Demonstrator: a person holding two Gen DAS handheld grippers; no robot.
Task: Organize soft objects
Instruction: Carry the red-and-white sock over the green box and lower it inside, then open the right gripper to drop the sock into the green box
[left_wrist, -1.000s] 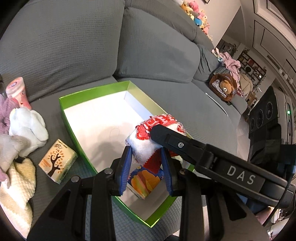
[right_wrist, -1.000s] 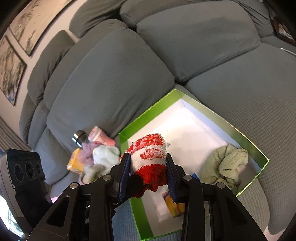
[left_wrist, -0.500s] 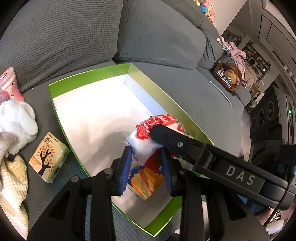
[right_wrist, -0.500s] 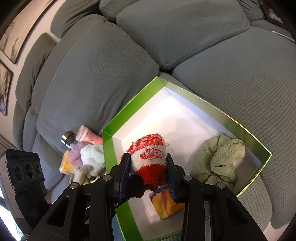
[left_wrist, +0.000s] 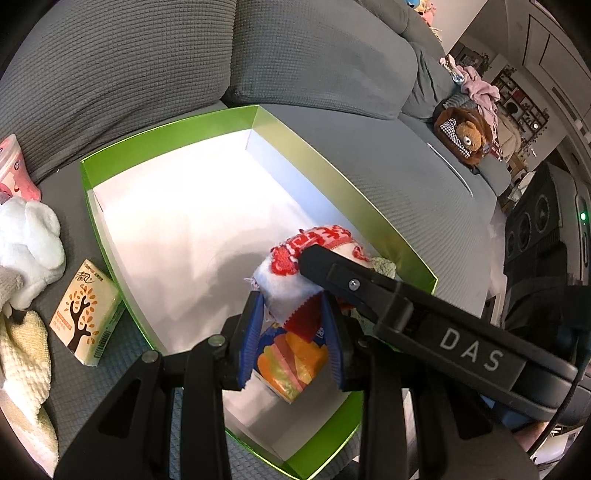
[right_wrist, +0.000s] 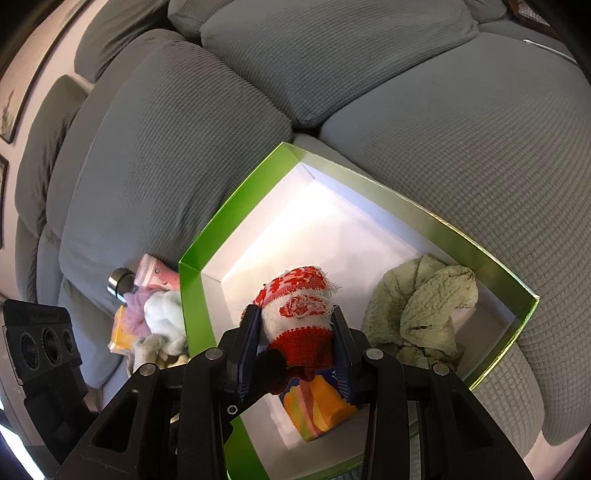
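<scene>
- Left tongs (left_wrist: 291, 328), left wrist view: blue pads clenched on one end of the red-and-white cloth (left_wrist: 295, 280), which hangs above the green box (left_wrist: 166, 127).
- Right tongs (left_wrist: 314, 258), same view: a black finger marked DAS crosses over the cloth from the right side of the box and presses on its red patterned end.
- Green box: open, white inside, resting on the grey sofa (left_wrist: 388, 155) seat against the back cushions.
- Colourful packet (left_wrist: 291, 362): orange, yellow and pink, lying on the box floor directly below the held cloth.
- Outside the box, on its left: a tissue packet with a tree print (left_wrist: 86, 321) just beside the wall; beyond it a white plush toy (left_wrist: 29, 236), a cream knitted cloth (left_wrist: 22, 350) and a pink cup (left_wrist: 13, 166).
- Teddy bear (left_wrist: 467, 138): on the sofa, well apart from the box on its far right.
- Right tongs (right_wrist: 295, 332), right wrist view: pads clenched on both sides of the red-and-white cloth (right_wrist: 295, 314), held above the near left part of the green box (right_wrist: 236, 214).
- Green crumpled cloth (right_wrist: 424, 310): inside the box, at its right end.
- Colourful packet (right_wrist: 317, 406): on the box floor under the held cloth.
- Pile outside the box's left wall: pink cup (right_wrist: 155, 273), a metal-capped item (right_wrist: 120, 282), lilac and white plush pieces (right_wrist: 155, 314).
</scene>
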